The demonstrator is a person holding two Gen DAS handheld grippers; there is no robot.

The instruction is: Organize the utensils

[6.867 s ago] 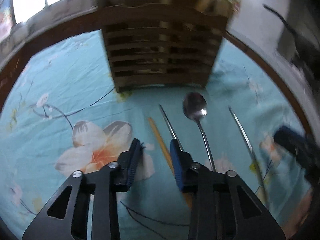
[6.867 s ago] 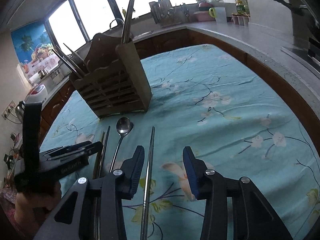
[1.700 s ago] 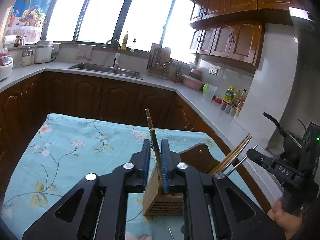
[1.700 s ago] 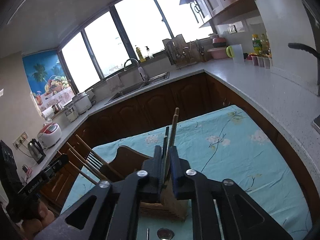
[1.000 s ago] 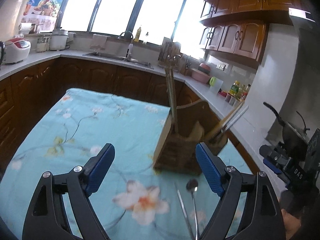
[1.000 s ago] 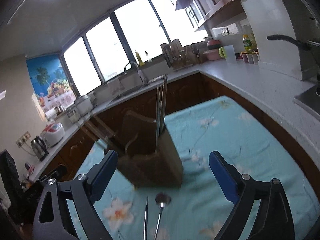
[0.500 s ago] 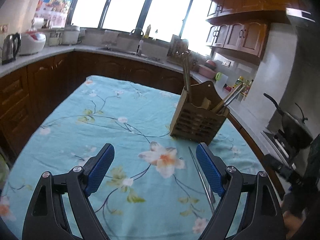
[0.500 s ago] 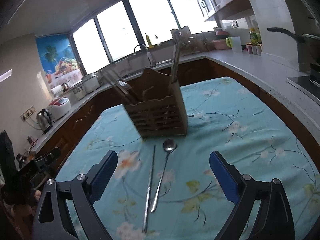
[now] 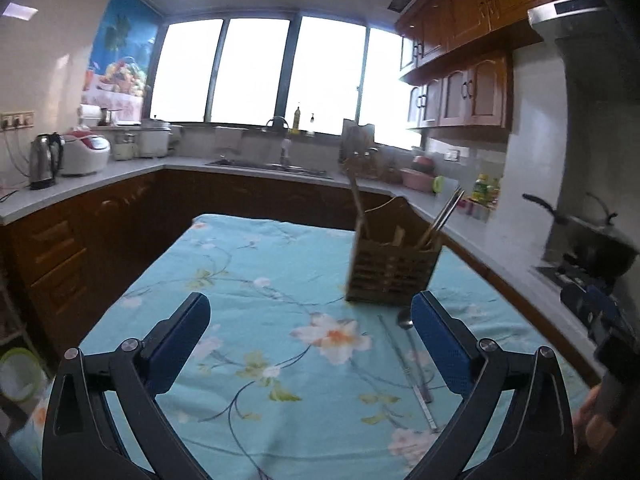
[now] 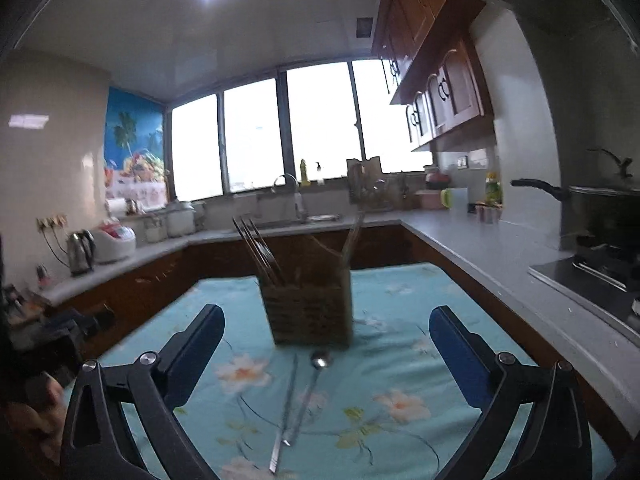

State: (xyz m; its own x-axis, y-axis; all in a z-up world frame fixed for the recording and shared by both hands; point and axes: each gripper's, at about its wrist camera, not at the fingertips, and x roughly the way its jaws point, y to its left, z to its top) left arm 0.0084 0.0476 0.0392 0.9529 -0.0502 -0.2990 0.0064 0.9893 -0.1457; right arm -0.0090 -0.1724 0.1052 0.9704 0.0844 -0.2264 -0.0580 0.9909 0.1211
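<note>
— Utensils: where do I see them?
— Spoon (image 10: pixel 320 360) and chopstick (image 10: pixel 286 404) lie lower centre on the desk (image 10: pixel 400 292), before the holder (image 10: pixel 308 312).
— My grippers?
— Left hand-held gripper (image 9: pixel 310 344) and right hand-held gripper (image 10: pixel 326 354) are both opening wide, nothing held.

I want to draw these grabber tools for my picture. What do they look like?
Both look the same. The left gripper and the right gripper each have two black arms with triangle-shaped holes and shiny silver bolts at the joints. The jaws carry flat blue pads with tiny dots. No cables or sleeves show.
</note>
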